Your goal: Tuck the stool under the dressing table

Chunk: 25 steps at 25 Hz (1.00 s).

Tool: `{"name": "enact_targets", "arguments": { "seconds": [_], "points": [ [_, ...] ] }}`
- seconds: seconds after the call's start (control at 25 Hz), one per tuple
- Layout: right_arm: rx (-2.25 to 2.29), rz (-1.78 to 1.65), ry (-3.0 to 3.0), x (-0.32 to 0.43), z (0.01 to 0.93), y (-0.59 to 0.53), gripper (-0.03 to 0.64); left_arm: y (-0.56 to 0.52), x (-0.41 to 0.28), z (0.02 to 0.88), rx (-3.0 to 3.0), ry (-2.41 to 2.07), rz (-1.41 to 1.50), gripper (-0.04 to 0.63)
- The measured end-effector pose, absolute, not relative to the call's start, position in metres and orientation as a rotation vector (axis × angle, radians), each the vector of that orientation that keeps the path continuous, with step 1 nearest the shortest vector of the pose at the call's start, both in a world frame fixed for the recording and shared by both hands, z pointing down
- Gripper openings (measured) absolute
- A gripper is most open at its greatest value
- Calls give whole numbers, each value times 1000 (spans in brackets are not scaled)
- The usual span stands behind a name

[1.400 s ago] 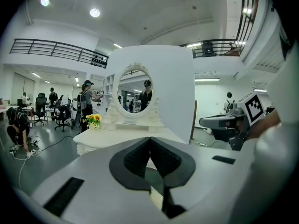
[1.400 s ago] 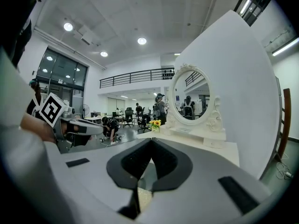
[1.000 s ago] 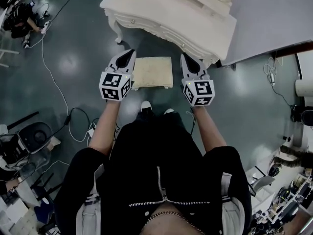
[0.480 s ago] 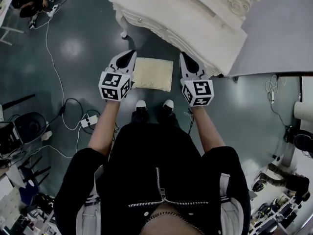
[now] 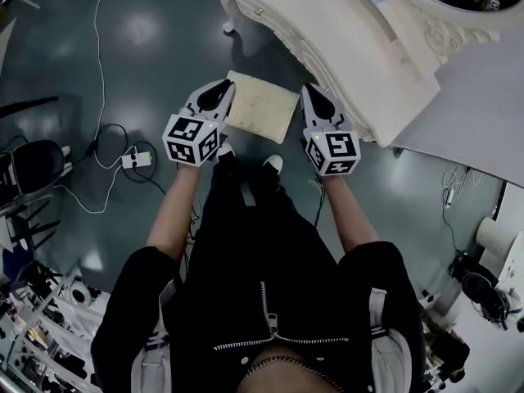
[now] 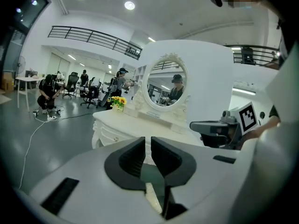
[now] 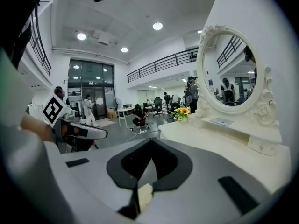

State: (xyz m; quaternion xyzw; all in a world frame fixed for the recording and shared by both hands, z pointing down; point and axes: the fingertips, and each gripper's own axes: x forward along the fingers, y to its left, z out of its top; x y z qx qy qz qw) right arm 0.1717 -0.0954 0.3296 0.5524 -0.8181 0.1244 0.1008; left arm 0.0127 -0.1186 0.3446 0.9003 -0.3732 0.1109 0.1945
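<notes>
- The person's black zipped jacket [image 5: 262,301] filled the bottom of the head view, with 2 bare forearms reaching forward.
- The left gripper [image 5: 221,91] had its jaws drawn almost together, with only a thin slit between them and nothing clasped.
- The right gripper [image 5: 312,95] was clenched, its jaw tips meeting on nothing.
- The stool [image 5: 260,107], with a cream square seat, sat between the 2 grippers, 1 close along each side. Whether they pressed on it could not be told.
- The stool stood on the floor just before the dressing table [image 5: 352,47], its seat wholly in the open, and 1 white-toed shoe [image 5: 274,164] showed just behind it.
- The floor [image 5: 139,80] was dark, glossy and grey-green and threw back spots of light. Cables [image 5: 100,72] ran across it to a power strip [image 5: 133,160].
- The cream, carved table carried an oval mirror [image 7: 231,69] in an ornate frame and yellow flowers [image 6: 118,101] at its far end. A white wall panel [image 6: 210,78] rose behind it.
- Beyond lay a tall white hall with round ceiling lights [image 6: 129,5] and a railed balcony [image 6: 93,36].
- Office chairs and several people stood far back, 1 of them a crouching person [image 6: 48,94] on the floor.
</notes>
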Motion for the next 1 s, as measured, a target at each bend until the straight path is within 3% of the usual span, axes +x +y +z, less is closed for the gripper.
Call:
{"name": "enact_targets", "arguments": {
  "seconds": [0.04, 0.12, 0.28, 0.6, 1.0],
  "points": [
    [1611, 371, -2426, 171, 333, -98, 6, -118, 12, 349, 2507, -1053, 303, 44],
    [1574, 376, -2439, 167, 339, -101, 6, -116, 11, 357, 2466, -1046, 280, 175],
    [1522, 386, -2455, 162, 346, -102, 6, -109, 7, 369, 2380, -1029, 206, 248],
    [1477, 411, -2453, 161, 361, -104, 6, -107, -4, 426, 2176, -1051, 209, 301],
    [1399, 493, -2386, 154, 420, -102, 8, -80, -18, 567, 1769, -1054, 98, 301]
  ]
}}
